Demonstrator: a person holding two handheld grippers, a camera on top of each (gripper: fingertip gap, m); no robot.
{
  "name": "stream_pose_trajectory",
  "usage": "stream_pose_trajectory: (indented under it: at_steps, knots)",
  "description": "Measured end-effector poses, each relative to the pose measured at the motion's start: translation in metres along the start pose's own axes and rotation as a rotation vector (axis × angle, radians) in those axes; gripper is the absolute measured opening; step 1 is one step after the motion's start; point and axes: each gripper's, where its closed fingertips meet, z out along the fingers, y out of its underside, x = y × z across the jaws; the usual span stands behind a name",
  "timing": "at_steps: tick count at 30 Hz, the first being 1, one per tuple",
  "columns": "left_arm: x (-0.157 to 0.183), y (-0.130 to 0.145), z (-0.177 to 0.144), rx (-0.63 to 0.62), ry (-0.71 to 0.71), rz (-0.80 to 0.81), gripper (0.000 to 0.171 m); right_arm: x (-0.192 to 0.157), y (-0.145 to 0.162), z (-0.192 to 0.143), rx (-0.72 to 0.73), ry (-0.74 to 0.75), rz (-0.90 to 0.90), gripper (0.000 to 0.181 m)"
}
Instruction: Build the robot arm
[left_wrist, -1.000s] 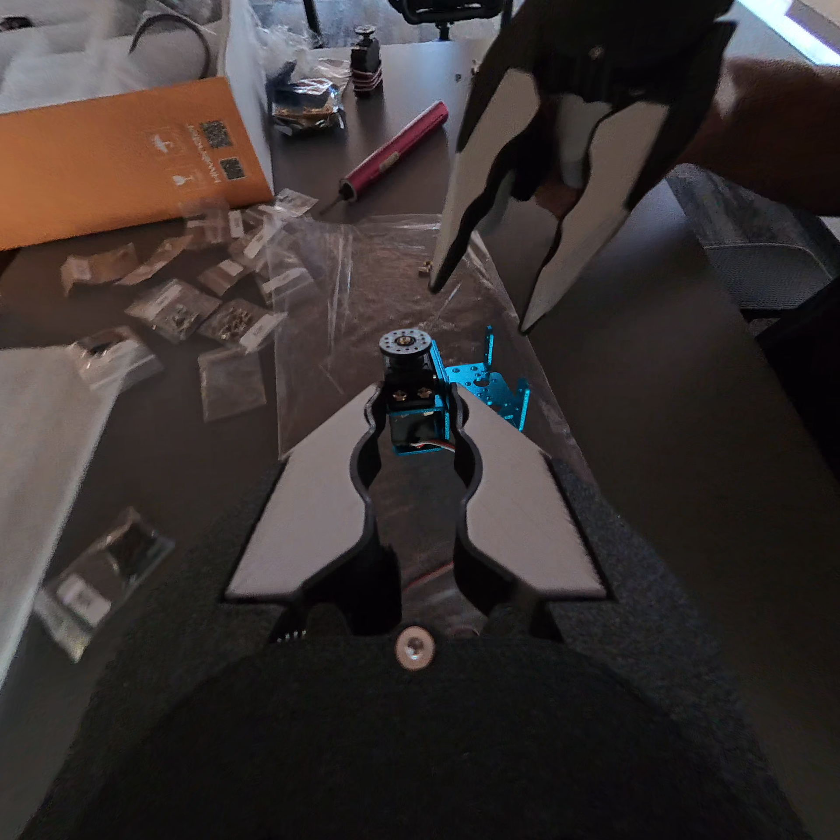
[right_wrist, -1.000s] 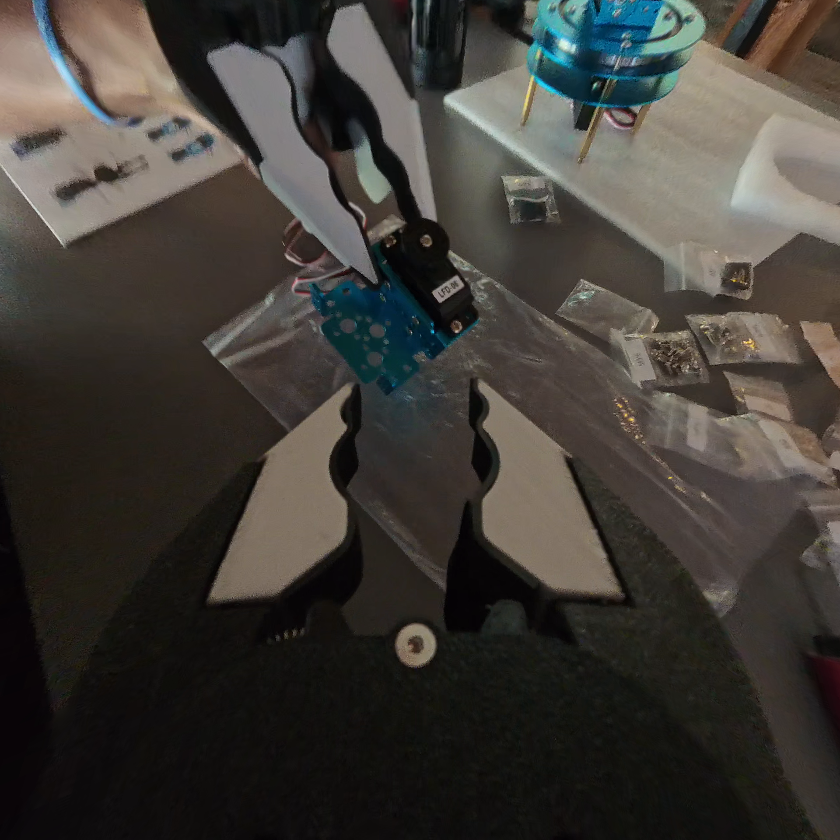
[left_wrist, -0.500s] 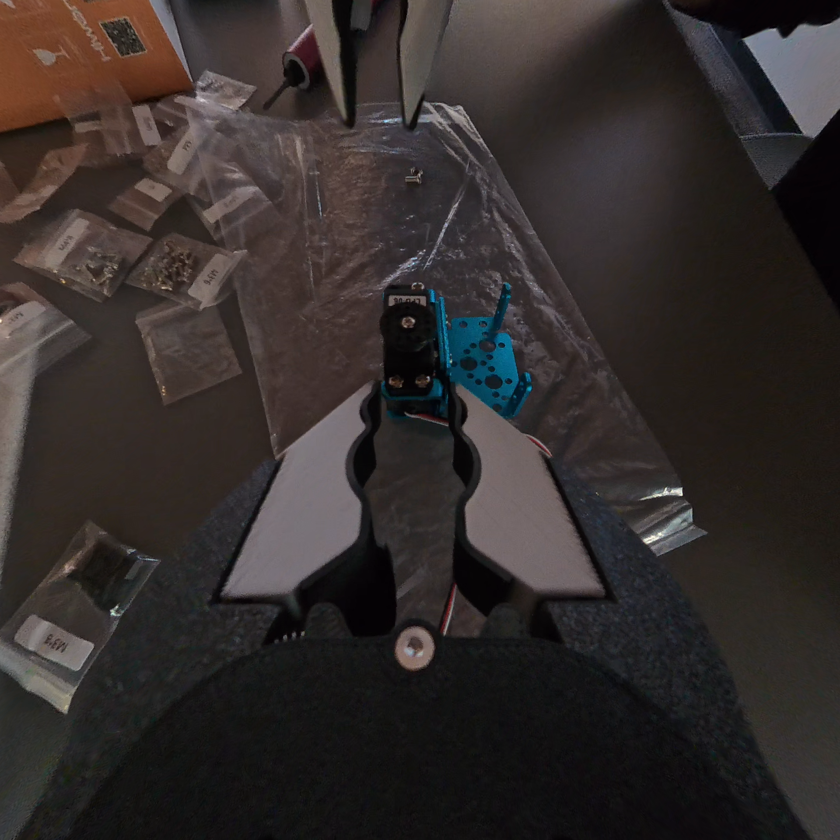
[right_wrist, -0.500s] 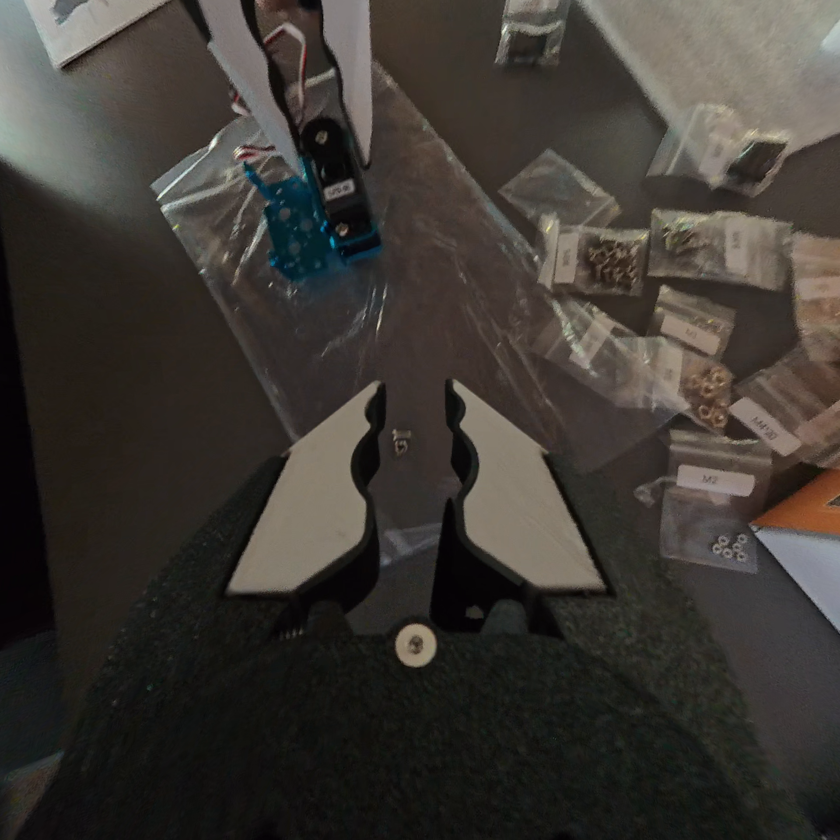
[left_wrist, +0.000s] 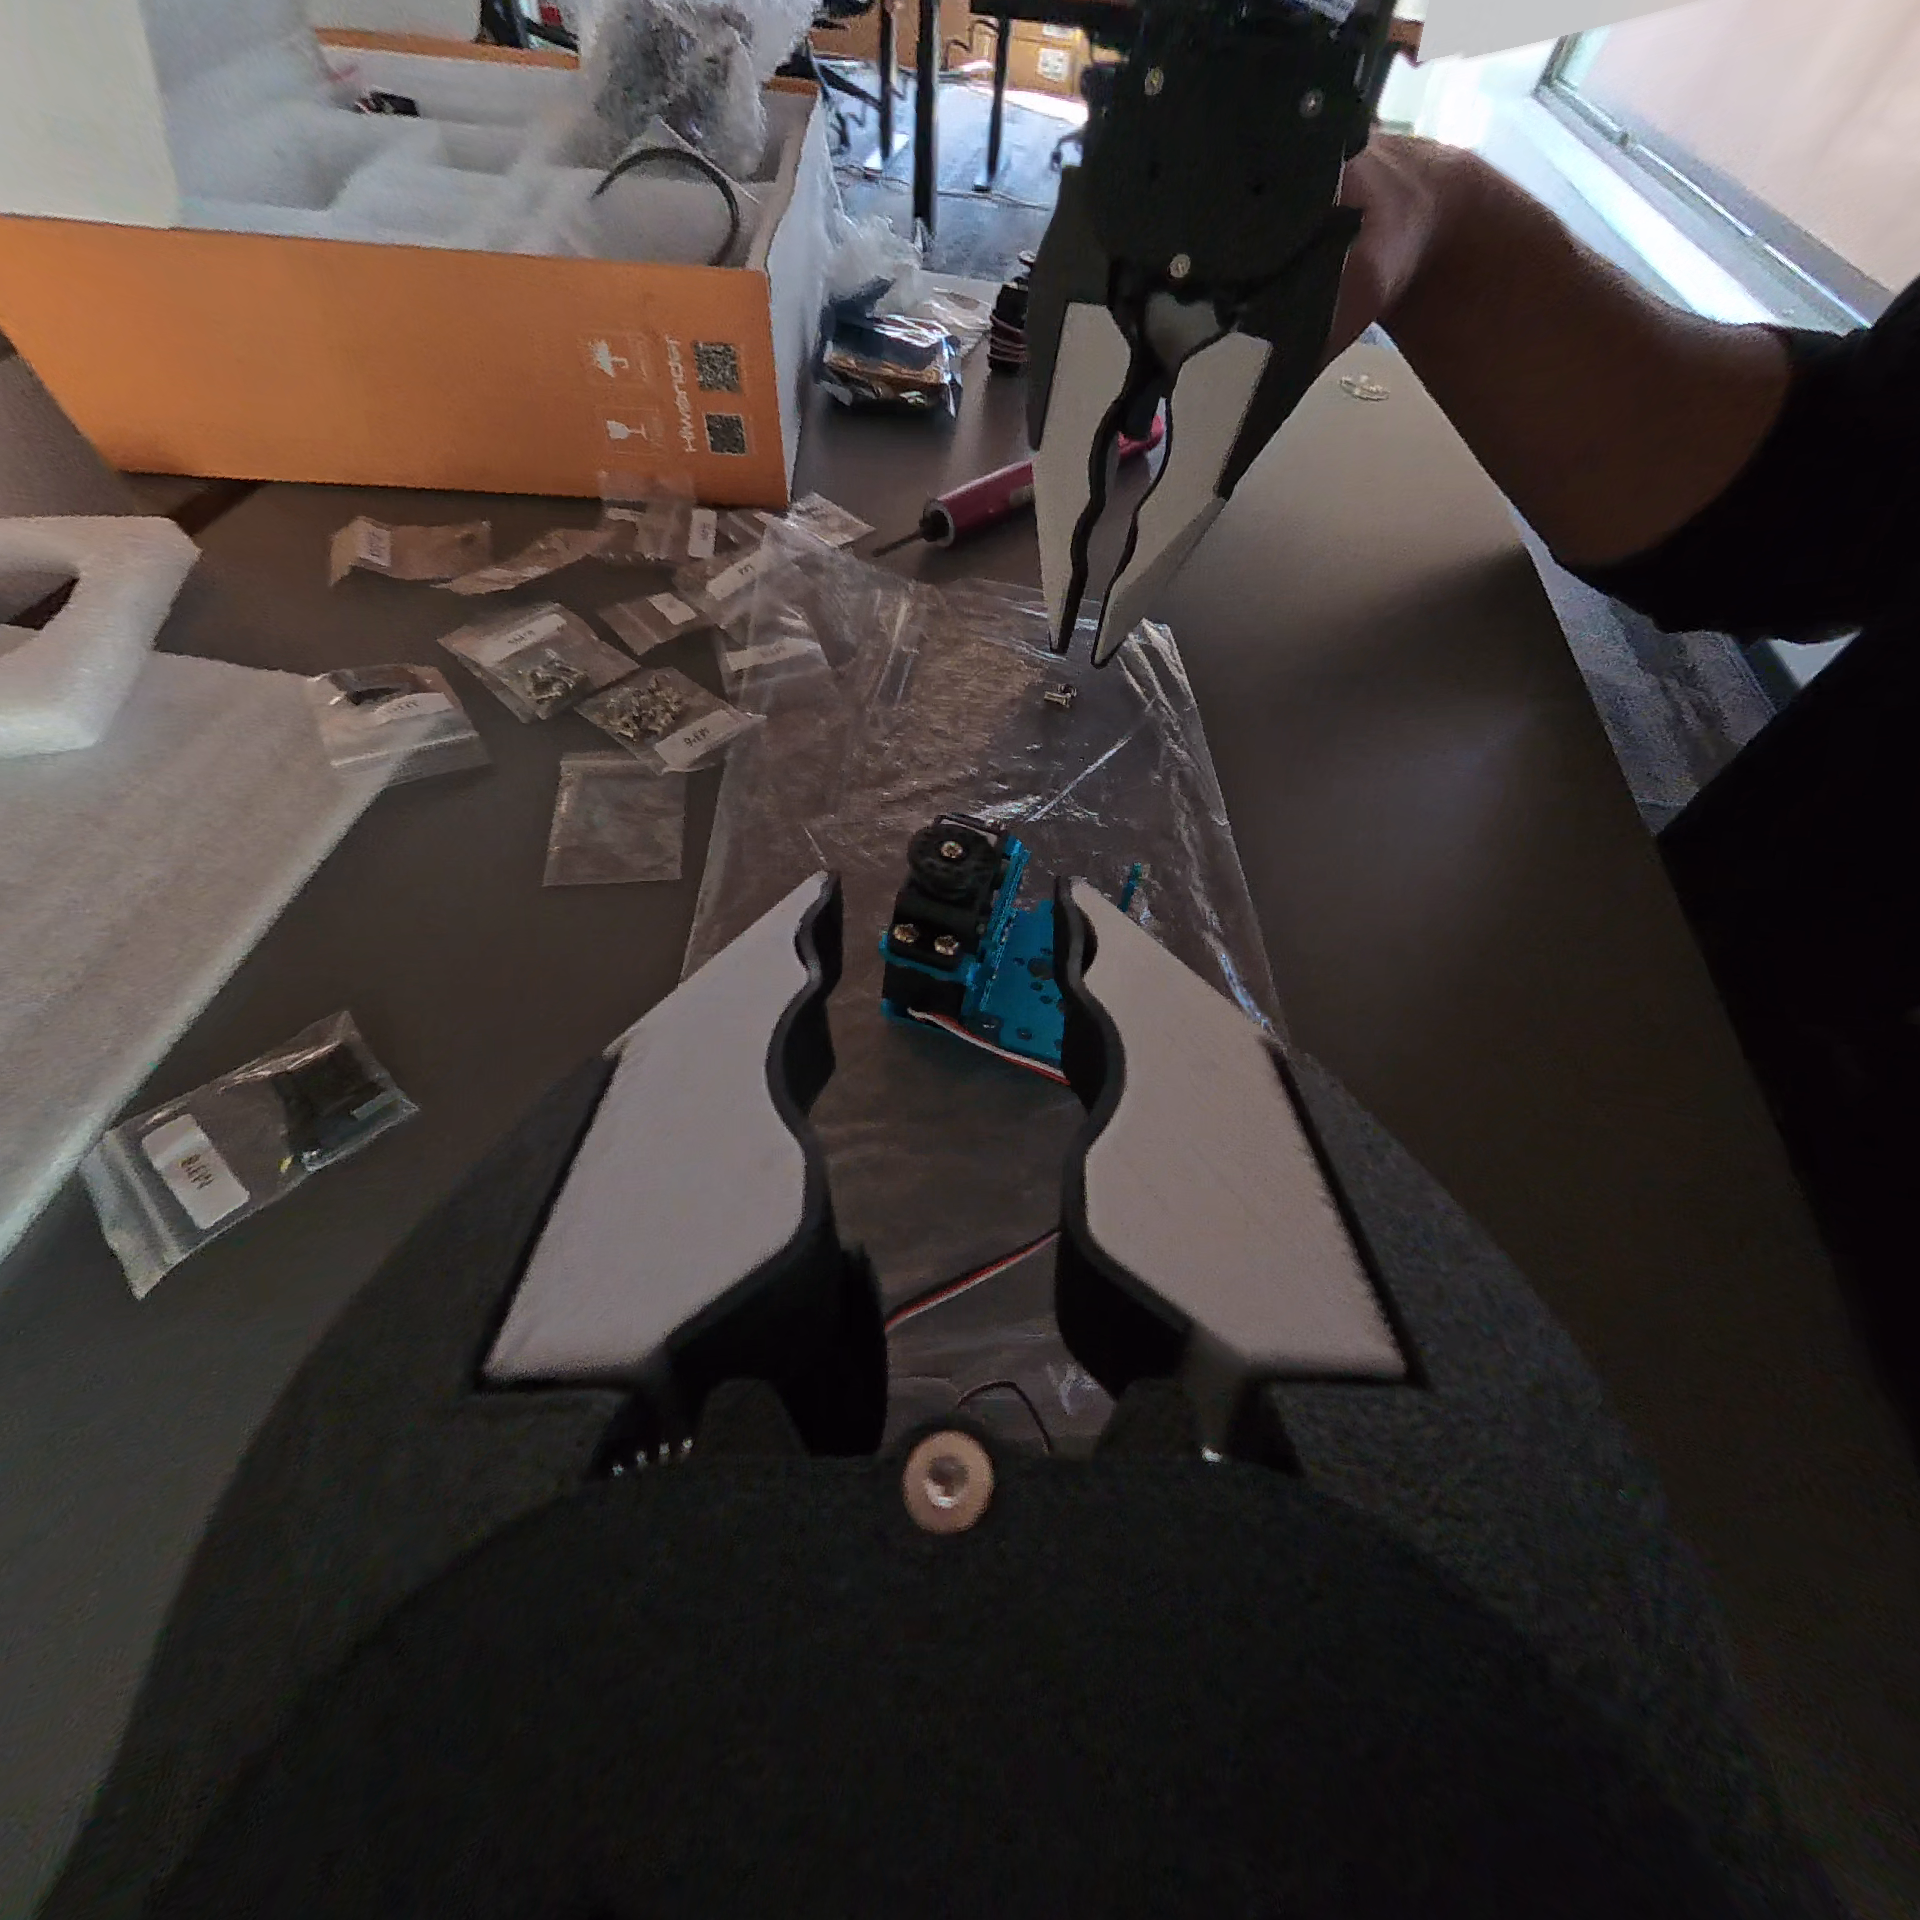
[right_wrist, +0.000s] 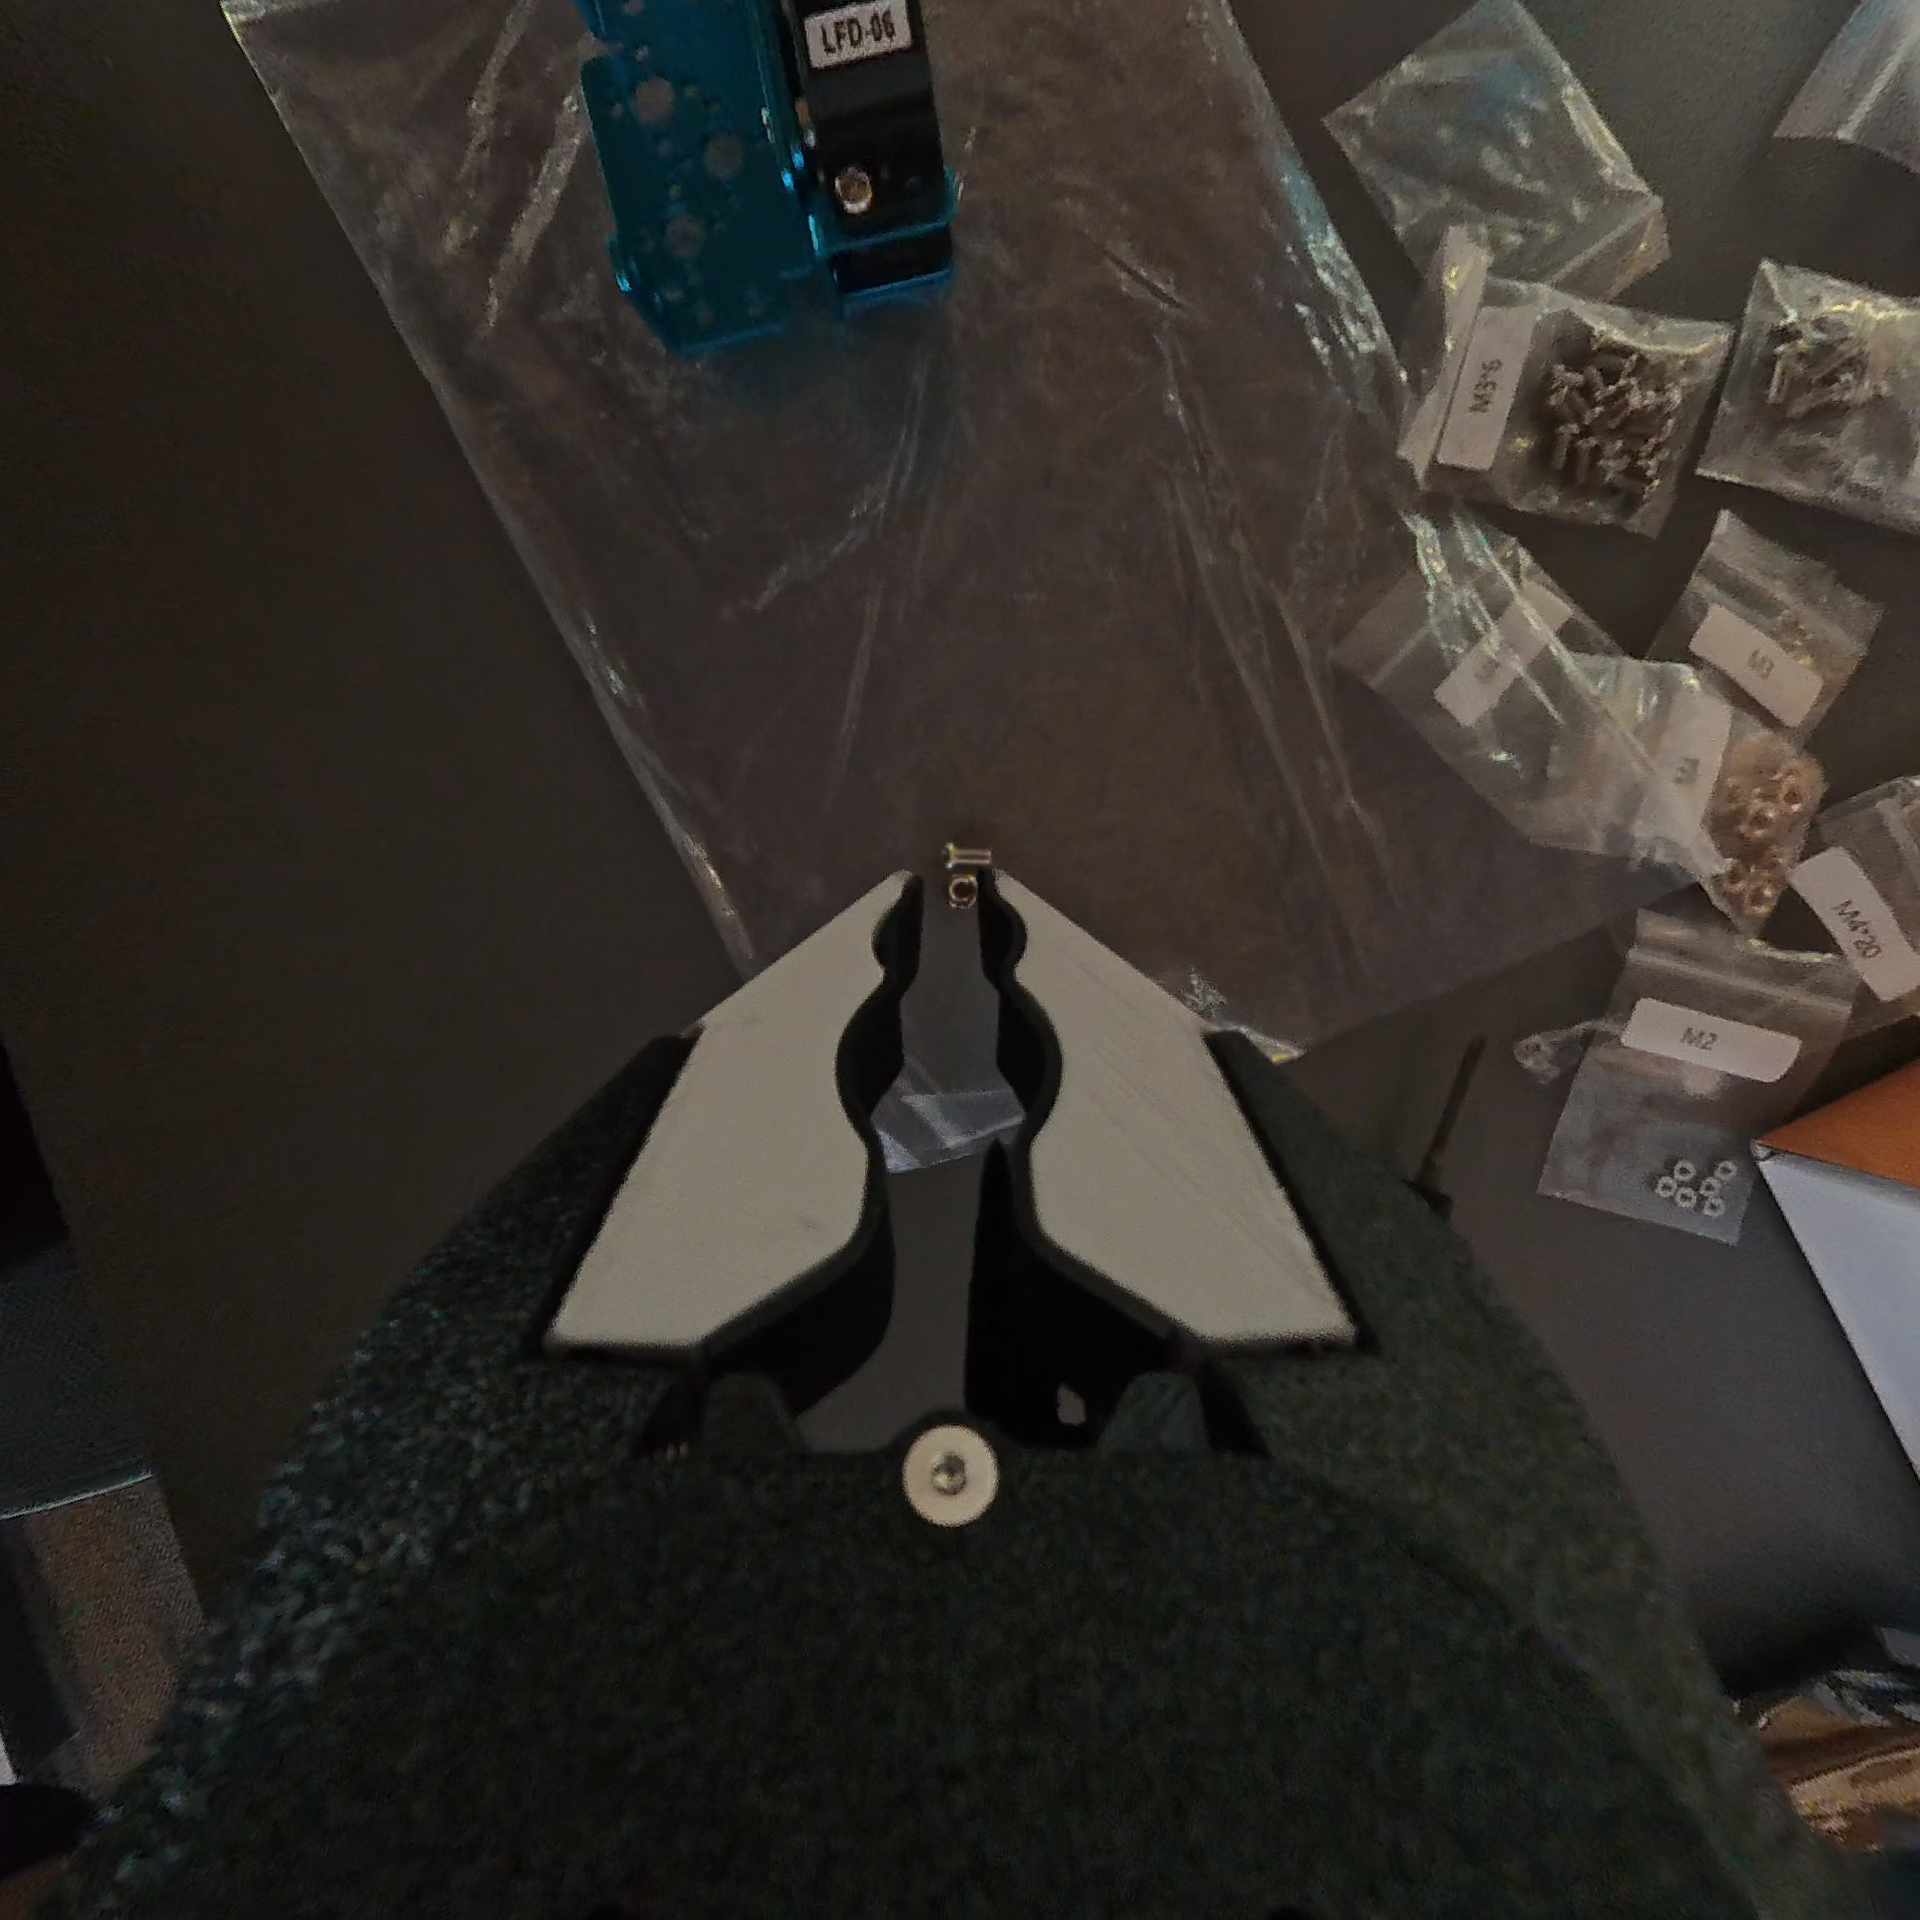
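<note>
A black servo in a blue metal bracket (left_wrist: 956, 956) rests on a clear plastic bag (left_wrist: 966, 748) on the dark table. My left gripper (left_wrist: 948, 891) is open, one fingertip on each side of the servo, not clamping it. A red-white-black wire runs from the servo back under the jaws. My right gripper (right_wrist: 958, 883) points down at a tiny silver screw (right_wrist: 962, 871) on the bag, with its jaws a narrow gap apart around it. In the left wrist view the right gripper (left_wrist: 1081, 649) hovers just above that screw (left_wrist: 1060, 694). The servo (right_wrist: 873, 135) shows at the top of the right wrist view.
Several small labelled bags of screws (left_wrist: 644, 717) (right_wrist: 1558, 416) lie left of the plastic bag. An orange box (left_wrist: 416, 343), a red screwdriver (left_wrist: 982, 494) and white foam (left_wrist: 156, 810) are beyond and to the left. A person's arm (left_wrist: 1558, 364) holds the right gripper. Some 20 cm of space lies between my two pairs of fingers.
My left jaws opened and let go of the servo, which now sits on the bag. My right gripper moved down to the small screw and its jaws narrowed.
</note>
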Motion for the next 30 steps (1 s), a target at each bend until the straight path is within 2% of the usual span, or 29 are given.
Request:
stream_pose_trajectory:
  at_steps: [5,13,18,21,30]
  knots:
    - [0.006,-0.002,0.0,0.034,-0.012,-0.011,0.038,0.002,-0.002,0.01,0.0,0.024,-0.023,0.006]
    - [0.007,0.014,0.011,-0.035,-0.025,0.014,0.038,0.001,0.004,0.014,-0.003,0.047,-0.04,0.0]
    - [0.008,0.014,0.012,-0.032,-0.028,0.005,0.038,0.002,0.003,0.013,0.008,0.076,-0.028,0.0]
    - [0.007,0.016,0.012,-0.033,-0.032,0.001,0.038,0.001,0.003,0.012,0.005,0.09,-0.023,0.007]
    - [0.008,0.022,0.014,-0.046,-0.03,-0.003,0.038,-0.001,-0.003,0.016,0.019,0.118,-0.058,0.0]
